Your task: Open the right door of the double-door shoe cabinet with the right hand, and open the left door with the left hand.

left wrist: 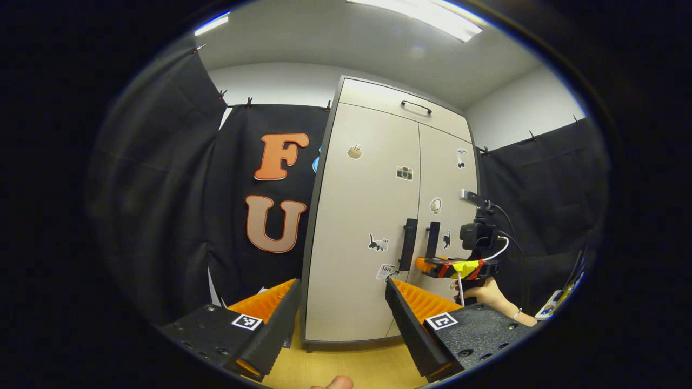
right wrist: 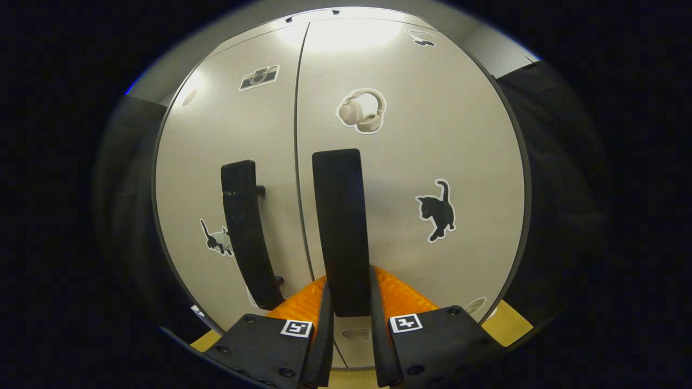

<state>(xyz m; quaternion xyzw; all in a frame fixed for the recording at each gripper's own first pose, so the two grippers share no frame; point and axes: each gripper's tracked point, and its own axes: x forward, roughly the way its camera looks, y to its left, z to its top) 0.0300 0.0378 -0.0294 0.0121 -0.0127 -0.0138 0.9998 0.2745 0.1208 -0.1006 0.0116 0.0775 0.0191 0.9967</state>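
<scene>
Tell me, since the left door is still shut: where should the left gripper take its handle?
Grip the left door handle at its middle, coming straight from the front. It is an upright bar standing off the left door, so the open left gripper can close its jaws on the bar's two sides.

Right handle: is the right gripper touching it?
Touching. In the right gripper view, the right gripper has its jaws closed on the right handle.

Both views facing cabinet [left wrist: 378, 216] doors
</scene>
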